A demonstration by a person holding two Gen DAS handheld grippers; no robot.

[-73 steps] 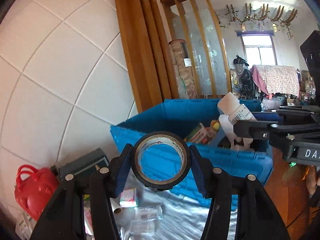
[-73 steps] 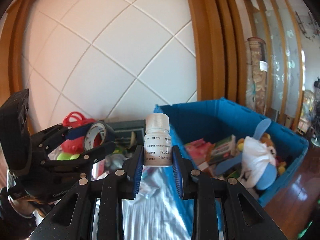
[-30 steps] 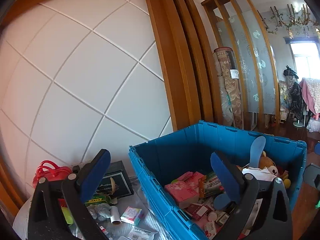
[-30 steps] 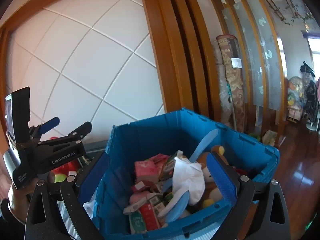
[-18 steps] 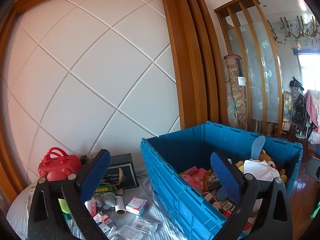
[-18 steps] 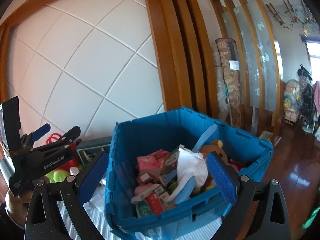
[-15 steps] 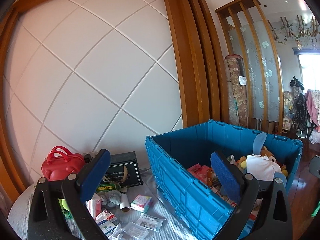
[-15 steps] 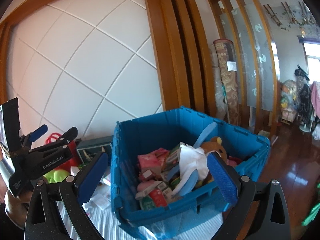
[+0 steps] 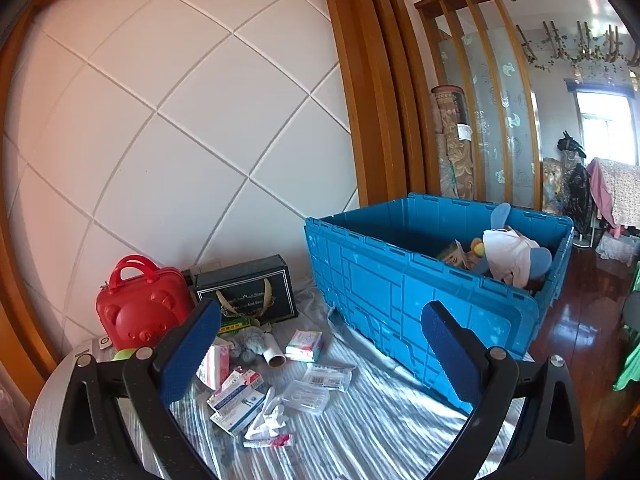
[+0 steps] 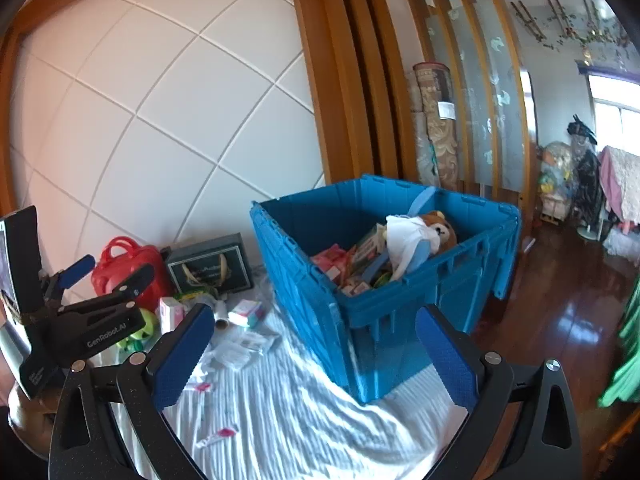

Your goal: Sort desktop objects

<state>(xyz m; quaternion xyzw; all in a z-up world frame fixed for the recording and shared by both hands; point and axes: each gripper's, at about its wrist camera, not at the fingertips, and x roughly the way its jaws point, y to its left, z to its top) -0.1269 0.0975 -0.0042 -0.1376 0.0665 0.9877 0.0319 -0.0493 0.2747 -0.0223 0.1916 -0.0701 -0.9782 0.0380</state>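
Both grippers empty, jaws spread wide. Left gripper [image 9: 320, 344] hangs over the striped cloth [image 9: 360, 432]; right gripper [image 10: 316, 340] faces the crate's near corner. From the right wrist view the left gripper [image 10: 80, 276] shows at 9 o'clock, its fingers parted, nothing between them.

Blue crate [image 9: 400, 292] stands on the cloth at 3 o'clock of the loose clutter, lid off. Inside, seen best from the right wrist view: a plush bear [image 10: 438, 234] against the far wall, a white cloth [image 10: 408, 236] draped over it, pale blue pieces beside it, pink boxes [image 10: 332, 258] at the crate's 9 o'clock side, a green-printed box [image 10: 370, 248] leaning mid-crate, small cartons low at the near wall. Contents heaped, about level with the rim at the far side.

Unsorted items lie outside the crate, at its 9 o'clock:
- red bear case [image 9: 140, 304], upright, by the wall
- dark gift box [image 9: 248, 288] just beside it, toward the crate
- pink carton [image 9: 214, 362], upright
- white-and-blue box [image 9: 236, 398], flat
- clear case [image 9: 306, 396], flat
- small pastel box [image 9: 304, 340]
- paper roll [image 9: 274, 354] touching a grey fuzzy lump [image 9: 248, 342]
- pink sachet [image 9: 272, 440] nearest the left gripper

A hand [image 10: 24, 412] grips the left gripper's handle at 8 o'clock in the right wrist view.
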